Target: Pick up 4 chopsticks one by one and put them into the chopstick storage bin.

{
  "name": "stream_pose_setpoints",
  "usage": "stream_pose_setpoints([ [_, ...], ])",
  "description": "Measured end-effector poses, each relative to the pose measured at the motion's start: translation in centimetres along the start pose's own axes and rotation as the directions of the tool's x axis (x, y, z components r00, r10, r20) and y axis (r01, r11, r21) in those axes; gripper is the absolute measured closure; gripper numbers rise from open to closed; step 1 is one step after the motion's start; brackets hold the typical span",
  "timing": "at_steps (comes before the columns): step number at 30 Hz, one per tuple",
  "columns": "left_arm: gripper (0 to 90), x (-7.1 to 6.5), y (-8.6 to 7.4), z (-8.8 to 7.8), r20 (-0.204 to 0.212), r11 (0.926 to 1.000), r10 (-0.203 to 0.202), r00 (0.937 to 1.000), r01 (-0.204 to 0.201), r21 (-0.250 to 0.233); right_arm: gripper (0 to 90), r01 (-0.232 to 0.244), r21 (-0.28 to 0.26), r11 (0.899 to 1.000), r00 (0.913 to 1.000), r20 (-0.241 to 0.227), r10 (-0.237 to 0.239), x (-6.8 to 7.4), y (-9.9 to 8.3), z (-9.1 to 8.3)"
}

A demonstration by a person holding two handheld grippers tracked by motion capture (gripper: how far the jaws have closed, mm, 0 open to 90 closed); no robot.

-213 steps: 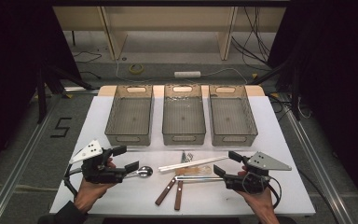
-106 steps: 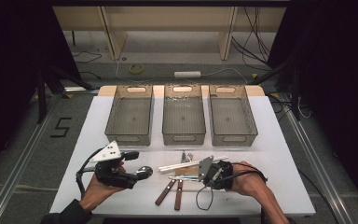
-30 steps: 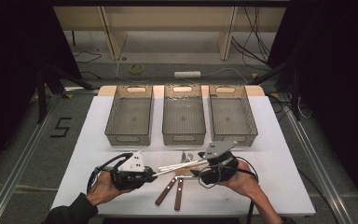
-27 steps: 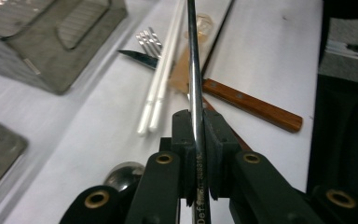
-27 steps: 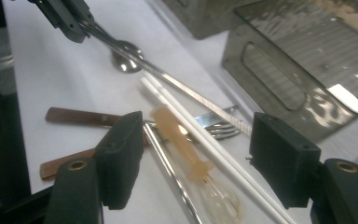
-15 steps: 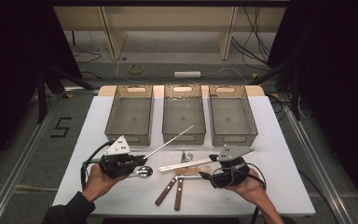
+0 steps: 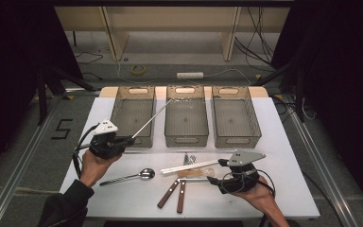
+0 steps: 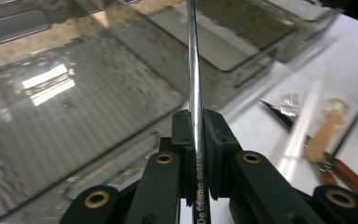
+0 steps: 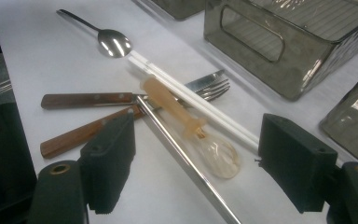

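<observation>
White table [image 7: 283, 142] seen from above, with three grey bins set in a row along its far half; all places below are given relative to the middle bin [image 7: 185, 115].

Left bin [image 7: 133, 113] and right bin [image 7: 235, 117] stand just beside the middle bin on either side (all three look empty).

Left gripper [image 7: 123, 140], near the front corner of the left bin and so to the left of and nearer the person than the middle bin, is clamped narrowly on one end of a metal chopstick [image 7: 152, 119]. The left gripper view shows the pads pinching the rod [image 8: 194, 84] tight. Its long axis runs from the jaws up and away to the right, the free tip reaching the far left rim of the middle bin. The coming move probably turns on this slant: the rod must be brought over a bin and lie along it before release.

Right gripper [image 7: 216, 171], in front of the middle bin and slightly right, stands wide with nothing between the pads; its jaws have just been opening. A second metal chopstick [image 9: 186, 164] lies on the table between them.

Loose cutlery in front of the middle bin: white chopsticks [image 7: 188, 166], two wooden-handled knives [image 7: 173, 193], spoon [image 7: 128, 176], fork [image 7: 189, 159], a clear plastic spoon [image 9: 189, 126].
</observation>
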State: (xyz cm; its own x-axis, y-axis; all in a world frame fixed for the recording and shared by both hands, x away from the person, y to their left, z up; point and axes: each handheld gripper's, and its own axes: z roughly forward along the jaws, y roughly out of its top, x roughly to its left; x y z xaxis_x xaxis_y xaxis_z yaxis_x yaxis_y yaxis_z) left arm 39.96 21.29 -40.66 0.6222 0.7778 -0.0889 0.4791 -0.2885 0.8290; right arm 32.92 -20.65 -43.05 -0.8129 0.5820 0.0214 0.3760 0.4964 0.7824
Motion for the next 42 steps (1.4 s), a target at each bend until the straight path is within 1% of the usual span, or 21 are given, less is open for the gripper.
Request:
stream_pose_setpoints([
  [1,83.4,0.4,0.1,0.1,-0.010,0.9999,-0.014,0.9999,0.014,0.004,28.4,-0.004,0.002,1.000,1.0000,-0.001,0.004,0.0,-0.1,0.0],
  [4,83.3,1.7,0.3,0.6,-0.042,0.9993,-0.036,0.9985,0.036,0.009,28.4,0.000,0.004,1.000,1.0000,-0.001,0.000,0.1,-0.2,-0.1],
  [5,83.4,2.1,0.4,0.8,-0.052,0.9987,-0.049,0.9975,0.049,0.009,28.3,0.001,0.004,1.000,1.0000,-0.001,-0.001,0.1,-0.2,-0.1],
  [6,83.4,2.4,0.5,1.0,-0.062,0.9985,-0.051,0.9967,0.052,0.013,28.4,0.000,0.004,1.000,1.0000,-0.002,0.000,0.1,-0.2,-0.1],
  [8,83.4,3.1,0.6,1.3,-0.087,0.9981,-0.056,0.9946,0.058,0.019,28.4,-0.002,0.005,1.000,1.0000,-0.004,0.002,0.2,-0.2,-0.1],
  [10,83.3,3.7,0.8,1.5,-0.100,0.9968,-0.075,0.9921,0.077,0.020,28.4,-0.001,0.008,1.000,1.0000,-0.002,0.001,0.2,-0.2,-0.1],
  [13,83.3,4.6,1.1,1.9,-0.131,0.9953,-0.089,0.9874,0.093,0.025,28.4,0.002,0.007,1.000,1.0000,-0.003,-0.002,0.2,-0.2,0.0],
  [16,83.3,5.3,1.3,2.1,-0.147,0.9933,-0.107,0.9834,0.112,0.028,28.4,0.003,0.009,1.000,1.0000,-0.005,-0.003,0.3,-0.2,0.0],
  [18,83.3,5.7,1.3,2.3,-0.166,0.9932,-0.104,0.9806,0.111,0.035,28.4,0.007,0.006,1.000,1.0000,-0.006,-0.007,0.3,-0.1,0.0],
  [21,83.3,6.4,1.4,2.7,-0.181,0.9908,-0.124,0.9756,0.132,0.030,28.4,0.004,0.006,1.000,1.0000,-0.006,-0.004,0.3,-0.1,0.0],
  [23,83.3,6.9,1.6,2.8,-0.185,0.9898,-0.130,0.9741,0.138,0.034,28.4,0.006,0.004,1.000,1.0000,-0.006,-0.006,0.3,-0.1,0.0],
  [28,83.3,7.5,1.7,3.4,-0.198,0.9858,-0.149,0.9688,0.161,0.046,28.5,0.004,0.008,1.000,1.0000,-0.008,-0.004,0.3,-0.1,0.1],
  [30,83.2,7.6,1.6,3.7,-0.202,0.9851,-0.147,0.9683,0.162,0.058,28.5,0.002,0.008,1.000,1.0000,-0.009,-0.002,0.4,-0.1,0.2],
  [32,83.2,7.7,1.6,4.0,-0.213,0.9849,-0.145,0.9662,0.162,0.063,28.7,0.003,0.009,1.000,0.9999,-0.010,-0.003,0.4,-0.1,0.2],
  [37,82.9,7.9,1.6,4.6,-0.220,0.9808,-0.159,0.9626,0.179,0.077,28.8,0.002,0.010,1.000,0.9999,-0.013,-0.002,0.4,-0.1,0.2],
  [38,82.7,7.9,1.6,4.7,-0.226,0.9796,-0.160,0.9608,0.183,0.083,28.8,0.003,0.010,1.000,0.9999,-0.014,-0.003,0.4,-0.1,0.2],
  [40,82.2,8.0,1.5,5.0,-0.238,0.9771,-0.175,0.9553,0.198,0.077,28.8,0.002,0.011,1.000,0.9999,-0.016,-0.002,0.4,-0.1,0.2],
  [41,80.1,8.0,1.4,5.1,-0.243,0.9762,-0.176,0.9538,0.201,0.081,28.8,0.002,0.010,1.000,0.9999,-0.017,-0.002,0.4,-0.1,0.3],
  [42,73.4,8.0,1.4,5.1,-0.247,0.9750,-0.182,0.9518,0.207,0.081,28.8,0.002,0.010,1.000,0.9998,-0.018,-0.002,0.4,-0.1,0.2],
])
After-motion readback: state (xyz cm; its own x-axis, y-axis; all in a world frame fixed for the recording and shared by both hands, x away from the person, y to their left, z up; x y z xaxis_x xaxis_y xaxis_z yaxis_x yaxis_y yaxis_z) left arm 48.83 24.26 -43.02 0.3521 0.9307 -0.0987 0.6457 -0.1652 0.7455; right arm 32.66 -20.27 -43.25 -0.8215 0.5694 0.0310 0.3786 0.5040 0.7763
